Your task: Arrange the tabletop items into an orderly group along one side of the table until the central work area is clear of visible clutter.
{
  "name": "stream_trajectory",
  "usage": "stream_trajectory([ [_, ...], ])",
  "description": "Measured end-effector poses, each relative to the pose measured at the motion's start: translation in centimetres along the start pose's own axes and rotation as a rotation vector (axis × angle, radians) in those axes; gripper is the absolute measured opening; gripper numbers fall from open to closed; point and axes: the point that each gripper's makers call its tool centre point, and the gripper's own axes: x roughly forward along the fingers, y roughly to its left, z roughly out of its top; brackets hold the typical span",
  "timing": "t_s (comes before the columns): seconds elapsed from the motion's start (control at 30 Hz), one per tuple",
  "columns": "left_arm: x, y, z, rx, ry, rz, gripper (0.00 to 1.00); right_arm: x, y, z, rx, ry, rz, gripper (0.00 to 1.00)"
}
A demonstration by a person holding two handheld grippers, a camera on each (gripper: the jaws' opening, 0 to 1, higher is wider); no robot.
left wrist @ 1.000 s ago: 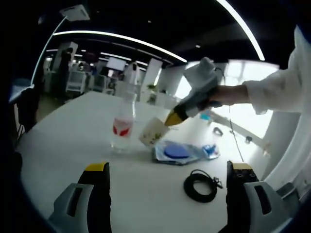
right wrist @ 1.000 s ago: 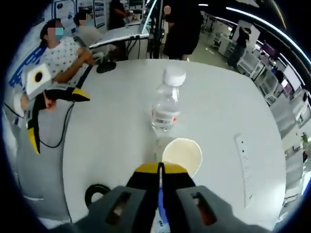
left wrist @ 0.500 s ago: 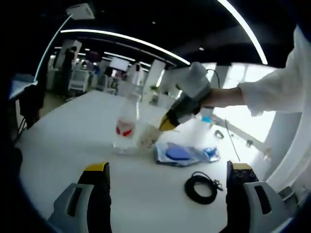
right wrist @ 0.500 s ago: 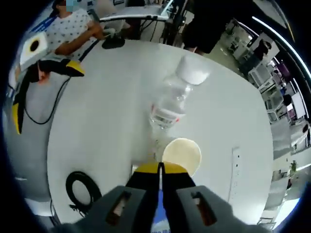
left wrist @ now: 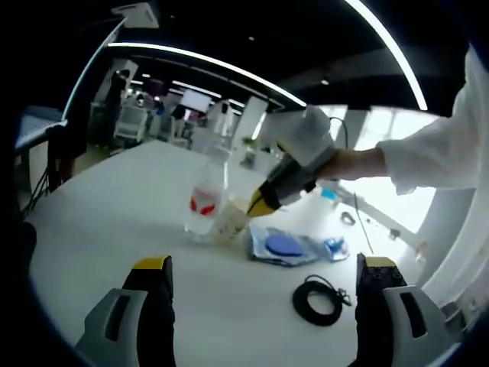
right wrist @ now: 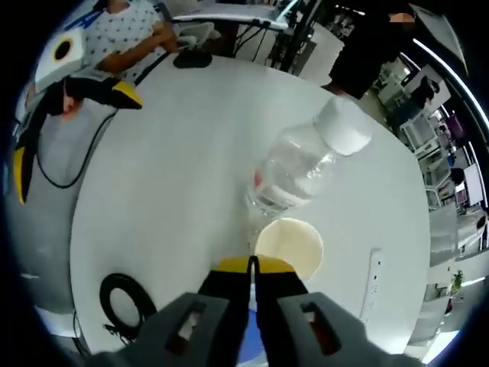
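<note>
Left gripper [left wrist: 263, 279] stands released over the table's [left wrist: 99, 222] near edge, the cable [left wrist: 317, 294] coiled just beyond. Mid-table, the right gripper [right wrist: 253, 265] is clenched on the cup's [right wrist: 289, 243] rim, cup beside the bottle [right wrist: 302, 167]. Judged light, thin-walled, easily crushed; a gentle rim hold suits.

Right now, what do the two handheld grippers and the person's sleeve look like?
Left gripper: black jaws, yellow tips, grey plastic bases. Right gripper: the same yellow-tipped black jaws on a pale grey body with a thin cable. The person wears a white long sleeve.
</note>
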Motion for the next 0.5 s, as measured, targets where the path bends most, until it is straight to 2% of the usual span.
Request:
stream_trajectory([
  [0.27, 0.05, 0.14, -0.08, -0.003, 0.005, 0.004, 0.96, -0.14, 0.37, 0.05, -0.116, 0.048, 0.003, 0.0],
  [0.5, -0.04, 0.19, 0.01, -0.004, 0.003, 0.009, 0.96, -0.74, 0.58, -0.27, -0.163, 0.081, 0.01, 0.0],
])
